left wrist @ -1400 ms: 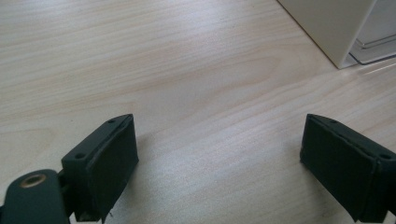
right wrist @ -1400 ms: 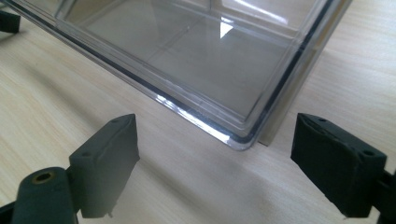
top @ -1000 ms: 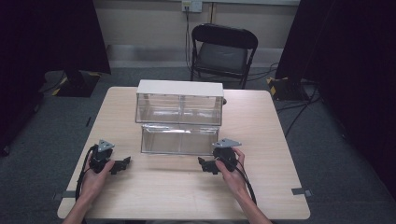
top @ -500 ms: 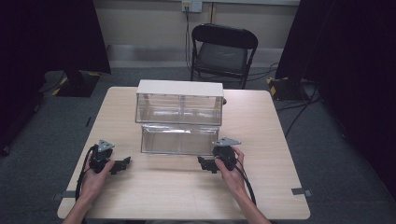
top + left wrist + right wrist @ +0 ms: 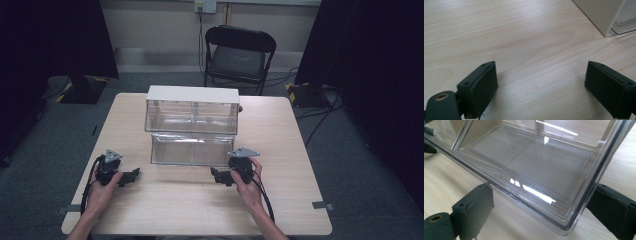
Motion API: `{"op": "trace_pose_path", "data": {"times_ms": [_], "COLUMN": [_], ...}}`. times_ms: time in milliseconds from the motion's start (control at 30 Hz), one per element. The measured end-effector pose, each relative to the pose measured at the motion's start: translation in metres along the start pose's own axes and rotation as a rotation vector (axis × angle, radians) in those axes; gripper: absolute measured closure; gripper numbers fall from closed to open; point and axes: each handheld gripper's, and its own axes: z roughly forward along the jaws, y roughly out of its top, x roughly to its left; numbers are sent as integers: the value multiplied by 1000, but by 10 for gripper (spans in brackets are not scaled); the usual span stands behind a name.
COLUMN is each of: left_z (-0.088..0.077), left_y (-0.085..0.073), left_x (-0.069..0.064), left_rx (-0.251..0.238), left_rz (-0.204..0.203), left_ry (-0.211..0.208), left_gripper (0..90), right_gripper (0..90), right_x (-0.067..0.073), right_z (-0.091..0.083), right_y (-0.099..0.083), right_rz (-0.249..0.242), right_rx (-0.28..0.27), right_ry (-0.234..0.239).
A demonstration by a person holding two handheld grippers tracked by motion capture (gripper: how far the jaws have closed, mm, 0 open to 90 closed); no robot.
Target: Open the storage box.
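Clear drawer (image 5: 529, 167) edges cropped beyond right gripper (image 5: 544, 207).

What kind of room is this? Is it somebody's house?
Probably not a house; it looks like a lab or studio for recording. Black curtains hang at the sides, a folding chair faces a plain wooden table, and cables lie on grey carpet.

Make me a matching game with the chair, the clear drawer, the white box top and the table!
Things:
1. chair
2. drawer
3. box top
4. table

Descriptions:
A. white
B. light wood
C. black, standing behind the table
D. see-through, pulled out toward the person

Pairs: 1-C, 2-D, 3-A, 4-B
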Motion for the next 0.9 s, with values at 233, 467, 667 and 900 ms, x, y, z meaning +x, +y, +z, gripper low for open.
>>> {"op": "trace_pose_path", "data": {"times_ms": [233, 467, 667, 900], "left_z": [0, 0, 0, 0], "left_y": [0, 0, 0, 0], "left_x": [0, 0, 0, 0], "left_rx": [0, 0, 0, 0], "left_rz": [1, 1, 1, 1], "left_ry": [0, 0, 0, 0], "left_gripper": [106, 106, 106, 106], "right_gripper": [78, 91, 104, 105], "right_x": [1, 3, 4, 5], "right_z": [-2, -4, -6, -9], "right_y": [1, 1, 1, 1], "right_rz": [-12, -15, -12, -9], "right_rx": [0, 1, 5, 0], "right_ry": [-3, -18, -20, -15]}}
